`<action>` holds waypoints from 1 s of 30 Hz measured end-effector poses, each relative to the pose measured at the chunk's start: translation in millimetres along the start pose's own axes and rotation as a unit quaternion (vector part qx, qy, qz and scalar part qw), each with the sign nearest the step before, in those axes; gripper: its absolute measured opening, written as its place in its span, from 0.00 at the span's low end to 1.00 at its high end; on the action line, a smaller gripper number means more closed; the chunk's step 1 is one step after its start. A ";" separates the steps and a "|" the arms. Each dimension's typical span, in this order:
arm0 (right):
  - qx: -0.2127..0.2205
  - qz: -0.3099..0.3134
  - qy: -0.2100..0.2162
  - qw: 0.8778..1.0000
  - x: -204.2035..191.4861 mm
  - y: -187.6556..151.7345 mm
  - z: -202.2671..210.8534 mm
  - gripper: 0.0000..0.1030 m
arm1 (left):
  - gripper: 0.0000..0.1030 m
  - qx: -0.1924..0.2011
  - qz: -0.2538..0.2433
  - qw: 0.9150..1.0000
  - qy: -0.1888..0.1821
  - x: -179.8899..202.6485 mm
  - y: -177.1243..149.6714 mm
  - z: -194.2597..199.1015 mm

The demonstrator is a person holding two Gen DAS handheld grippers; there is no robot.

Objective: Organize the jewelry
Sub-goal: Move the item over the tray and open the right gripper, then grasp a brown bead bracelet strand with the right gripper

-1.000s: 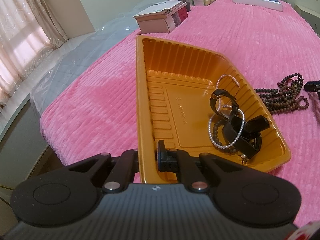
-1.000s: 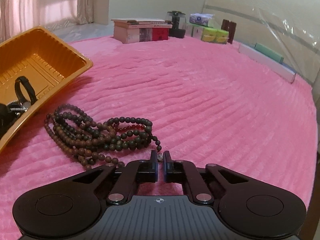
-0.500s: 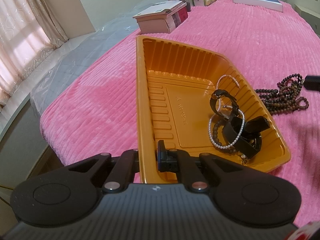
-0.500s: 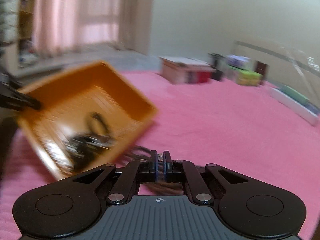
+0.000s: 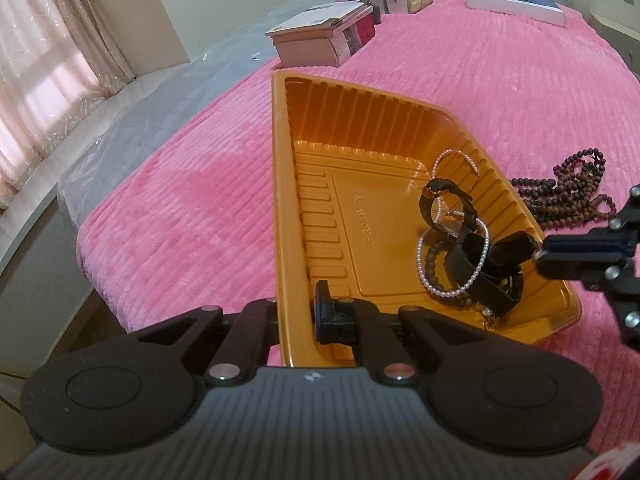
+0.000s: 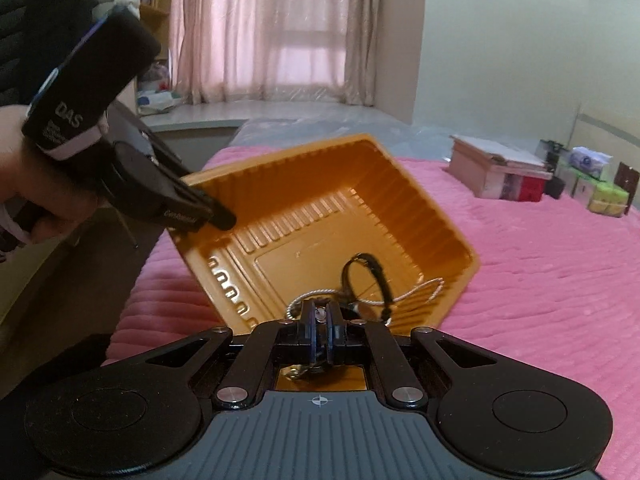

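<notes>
My left gripper [image 5: 298, 316] is shut on the near rim of an orange plastic tray [image 5: 320, 184] and holds it tilted on the pink bed. In the tray lie a black watch [image 5: 448, 204], a pearl bracelet [image 5: 452, 264] and dark straps. My right gripper [image 6: 319, 320] is shut on a small silver piece, seemingly the end of a chain [image 6: 316, 314], over the tray's edge [image 6: 280, 184]. The right gripper also shows in the left wrist view [image 5: 540, 258]. Brown bead necklaces [image 5: 568, 196] lie on the bed beside the tray.
Pink ribbed bedspread [image 5: 500, 80] covers the bed. A stack of books and boxes [image 5: 320, 40] stands at the far side, with small boxes [image 6: 592, 184] and a flat box [image 5: 516, 4]. The bed edge drops off to the left [image 5: 60, 248]. The hand on the left gripper [image 6: 40, 184] is close by.
My right gripper lifted from the bead necklaces and swung left over the tray, still shut on its small piece. The left gripper and tray have barely moved.
</notes>
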State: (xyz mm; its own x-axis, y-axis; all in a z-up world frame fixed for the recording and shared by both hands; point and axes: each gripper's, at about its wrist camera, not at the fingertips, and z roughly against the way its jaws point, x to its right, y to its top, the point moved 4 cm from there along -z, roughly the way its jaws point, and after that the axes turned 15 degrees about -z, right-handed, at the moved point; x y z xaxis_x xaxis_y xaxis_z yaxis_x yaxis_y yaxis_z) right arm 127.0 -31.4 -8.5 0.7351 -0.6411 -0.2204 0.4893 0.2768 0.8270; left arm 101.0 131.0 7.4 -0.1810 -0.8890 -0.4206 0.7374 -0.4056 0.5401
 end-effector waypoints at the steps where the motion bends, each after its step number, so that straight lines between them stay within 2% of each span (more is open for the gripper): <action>1: -0.002 0.001 0.001 1.000 -0.6 -0.2 -3.0 0.05 | 0.03 0.000 0.000 1.000 0.000 0.2 -0.1 -0.3; 8: -0.008 -0.006 0.010 1.000 -0.4 -3.0 -5.6 0.07 | 0.03 0.000 0.000 1.000 0.000 0.1 -0.2 -0.2; 10: -0.001 -0.009 0.008 1.000 2.0 -3.3 -1.3 0.23 | 0.03 0.000 0.001 1.000 0.000 0.0 -0.2 -0.4; 11: 0.005 -0.012 0.007 1.000 4.2 -3.1 2.5 0.42 | 0.03 0.000 0.000 1.000 0.000 0.3 -0.1 -0.4; 12: 0.011 -0.019 0.006 1.000 7.1 -3.1 7.2 0.49 | 0.03 0.000 0.000 1.000 0.000 0.5 -0.1 -0.6; 15: 0.028 -0.034 -0.005 0.999 19.0 -4.4 25.8 0.49 | 0.03 0.001 0.002 1.000 -0.001 0.0 -0.3 -0.3; 21: 0.039 -0.086 -0.079 0.992 64.3 -20.2 58.0 0.49 | 0.04 0.001 0.000 1.000 0.001 -0.5 -0.5 0.1; 27: 0.033 -0.144 -0.183 0.972 116.5 -37.2 78.7 0.49 | 0.04 0.001 0.000 1.000 0.000 -0.7 -0.5 0.7; 30: 0.029 -0.167 -0.206 0.964 135.5 -42.8 84.6 0.49 | 0.04 0.001 -0.001 1.000 0.001 -0.2 0.7 1.0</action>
State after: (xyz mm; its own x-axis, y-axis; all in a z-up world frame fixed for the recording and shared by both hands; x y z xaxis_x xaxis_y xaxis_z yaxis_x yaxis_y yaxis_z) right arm 166.0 -190.7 -30.0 0.2876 -0.9205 -0.2647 0.6305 -0.0261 0.7758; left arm 100.9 130.7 8.6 -0.1808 -0.8875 -0.4238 0.7359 -0.4080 0.5403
